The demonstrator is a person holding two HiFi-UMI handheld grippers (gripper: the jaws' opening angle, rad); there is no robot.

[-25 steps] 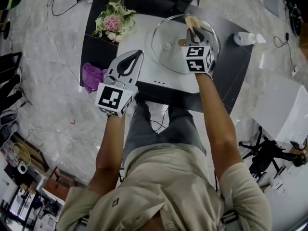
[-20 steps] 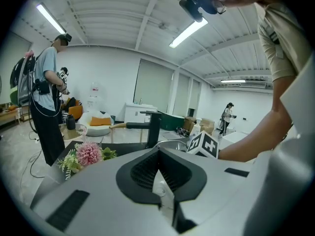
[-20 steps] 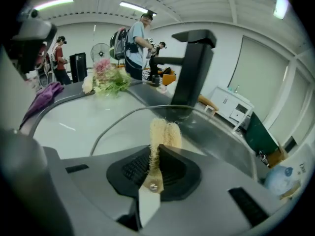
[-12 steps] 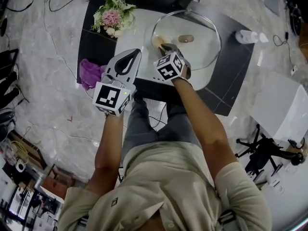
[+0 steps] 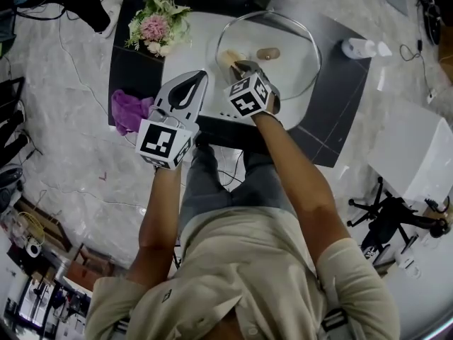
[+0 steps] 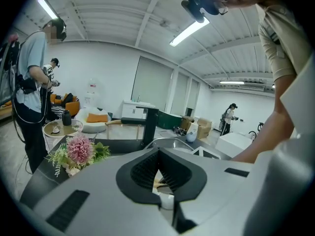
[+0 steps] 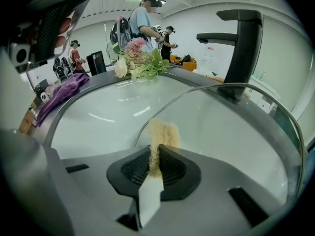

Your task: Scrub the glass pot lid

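Beige short-sleeved shirt [image 5: 248, 275], grey trousers [image 5: 219, 190]. Left tongs [image 5: 192, 82], right tongs [image 5: 243, 66]: grey bodies, black pads [image 7: 173, 170], black-and-white marker cubes [image 5: 164, 144].

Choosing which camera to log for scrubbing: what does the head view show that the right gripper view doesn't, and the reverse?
Head view only: the person's arms, the lid's knob and a white bottle at the right of the counter. Right gripper view only: the right gripper seen shut on the sponge, and people standing behind. Both: the glass lid, flowers, purple cloth.
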